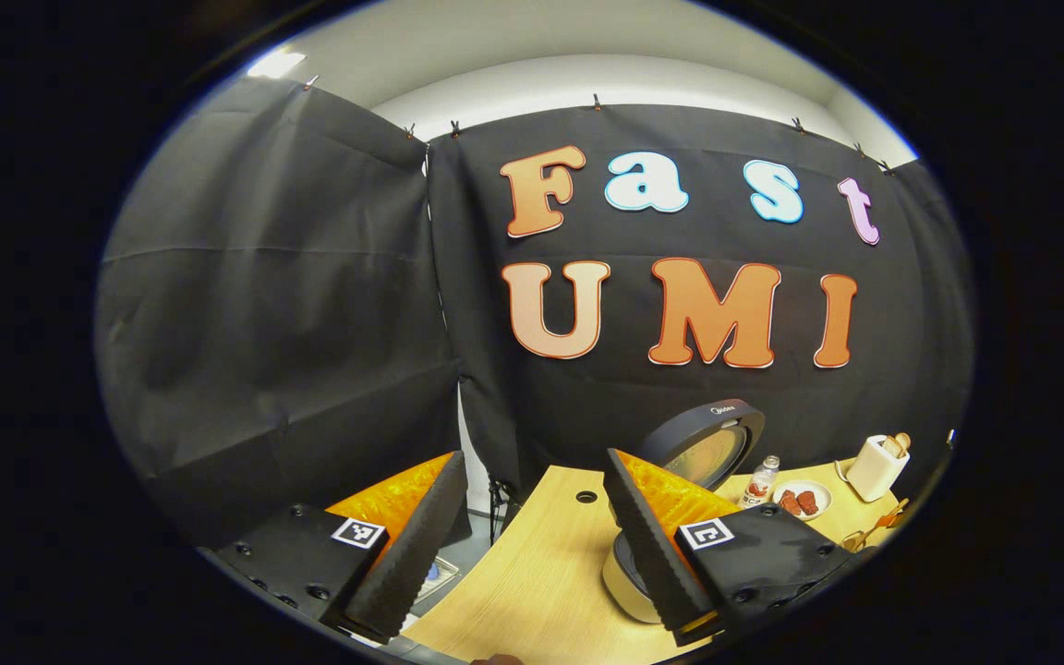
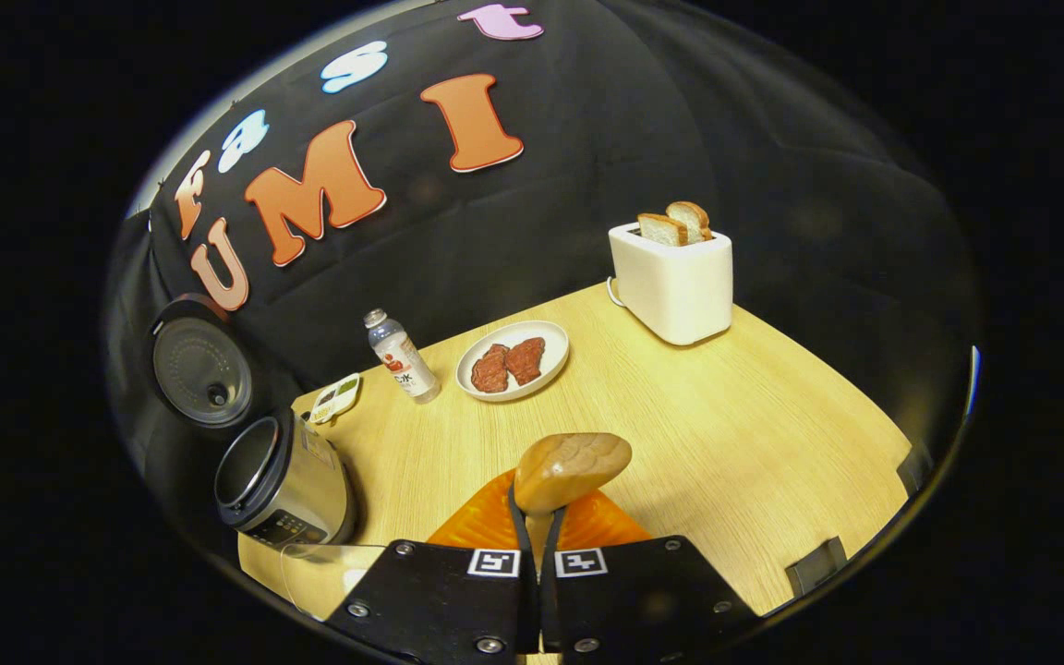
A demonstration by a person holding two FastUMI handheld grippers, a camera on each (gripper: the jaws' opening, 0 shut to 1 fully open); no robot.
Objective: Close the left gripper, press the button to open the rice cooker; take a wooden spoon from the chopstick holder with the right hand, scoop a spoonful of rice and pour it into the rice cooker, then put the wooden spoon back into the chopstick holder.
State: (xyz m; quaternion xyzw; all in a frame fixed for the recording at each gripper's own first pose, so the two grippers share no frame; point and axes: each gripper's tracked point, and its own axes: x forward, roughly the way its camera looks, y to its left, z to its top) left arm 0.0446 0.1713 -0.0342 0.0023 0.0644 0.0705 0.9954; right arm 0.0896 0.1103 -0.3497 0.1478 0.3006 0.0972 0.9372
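In the right gripper view my right gripper (image 2: 539, 517) has its two fingers drawn together on the handle of the wooden spoon (image 2: 571, 469), and the spoon's bowl stands up just past the fingertips, over the bare wooden table (image 2: 754, 434). I cannot tell whether any rice sits in the bowl. The rice cooker (image 2: 278, 480) stands at the table's left edge with its lid (image 2: 199, 369) swung up and back, so the inner pot is open to the room. Beside it, further back, a small bottle (image 2: 401, 356) stands upright, then a white plate (image 2: 513, 360) with two reddish pieces on it, and a white toaster (image 2: 672, 282) with two slices of bread poking from its slots (well apart from the cooker). A clear container (image 2: 320, 568) sits at the near edge just beside the cooker.

In the left gripper view my left gripper (image 1: 532, 545) hangs with its fingers spread wide, nothing between them, above the table's near corner. The cooker's raised lid (image 1: 707, 443) shows past the right finger.
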